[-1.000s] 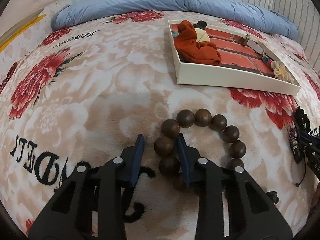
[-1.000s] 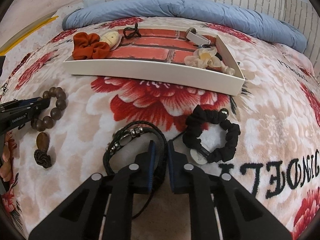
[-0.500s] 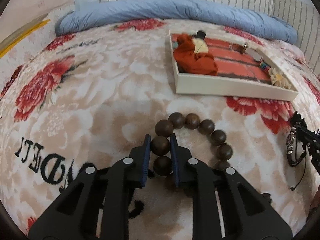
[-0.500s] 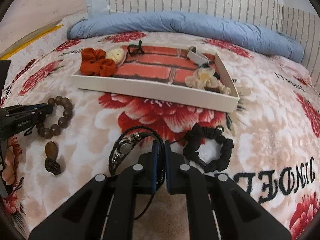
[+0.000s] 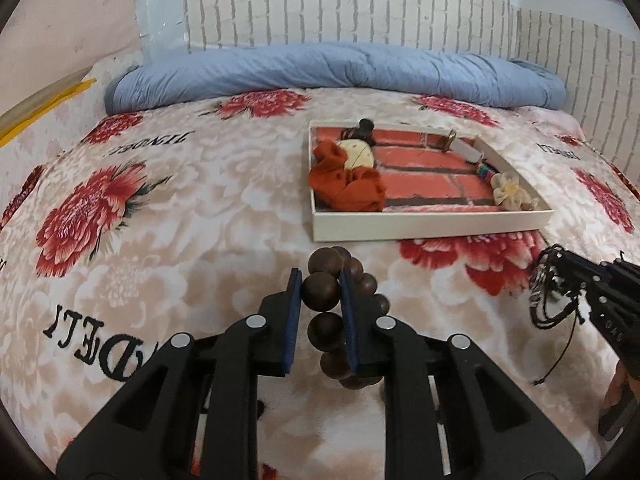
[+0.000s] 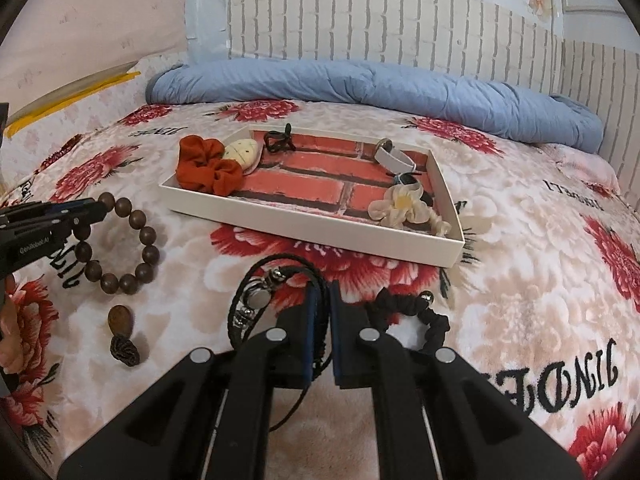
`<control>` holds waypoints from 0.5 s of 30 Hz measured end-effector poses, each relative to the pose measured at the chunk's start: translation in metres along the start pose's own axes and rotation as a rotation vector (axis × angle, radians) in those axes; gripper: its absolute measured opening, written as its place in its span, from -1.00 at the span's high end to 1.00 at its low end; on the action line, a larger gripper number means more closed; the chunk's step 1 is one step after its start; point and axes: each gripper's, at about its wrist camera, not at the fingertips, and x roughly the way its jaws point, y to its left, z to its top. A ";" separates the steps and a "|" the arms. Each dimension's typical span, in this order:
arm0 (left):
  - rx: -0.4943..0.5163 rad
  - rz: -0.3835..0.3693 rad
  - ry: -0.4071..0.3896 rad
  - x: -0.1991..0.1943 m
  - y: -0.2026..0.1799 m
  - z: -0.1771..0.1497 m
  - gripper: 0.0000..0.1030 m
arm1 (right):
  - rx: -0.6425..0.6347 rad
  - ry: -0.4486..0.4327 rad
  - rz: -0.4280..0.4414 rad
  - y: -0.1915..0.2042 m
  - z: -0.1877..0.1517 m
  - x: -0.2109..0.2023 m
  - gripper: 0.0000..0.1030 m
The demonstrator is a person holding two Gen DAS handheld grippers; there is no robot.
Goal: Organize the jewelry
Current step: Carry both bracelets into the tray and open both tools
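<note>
White shallow box [image 6: 320, 236], brick-print floor, sits mid-frame in the right wrist view on the floral blanket [image 6: 520, 300]. Inside: rust-orange scrunchie [image 6: 208, 168] and cream shell-shaped piece [image 6: 242, 151] at left end, small black knotted tie [image 6: 278, 140] at back, white strap with ring [image 6: 394, 157] upper right, cream flower hair tie [image 6: 404, 205] at right end, a dark item just behind it too small to tell. Left gripper [image 5: 320, 286] clamped on one bead of the wooden bead bracelet [image 5: 326, 292], loop hanging between the fingers, just in front of the box's near wall. Right gripper [image 6: 323, 296] nearly closed on the black braided cord bracelet [image 6: 264, 300], metal charms on its left side. Black scrunchie [image 6: 416, 312] lies just right of the right gripper; brown teardrop pendant with knot [image 6: 122, 330] lower left. Blue rolled duvet [image 6: 380, 92] along the back.
</note>
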 end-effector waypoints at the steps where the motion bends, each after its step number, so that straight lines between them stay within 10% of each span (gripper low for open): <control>1: 0.005 -0.004 -0.005 -0.001 -0.001 0.002 0.65 | 0.004 0.001 0.002 -0.001 0.000 0.000 0.87; 15: 0.045 -0.069 -0.063 -0.019 -0.034 0.079 0.65 | 0.051 -0.055 0.052 -0.027 0.068 -0.006 0.87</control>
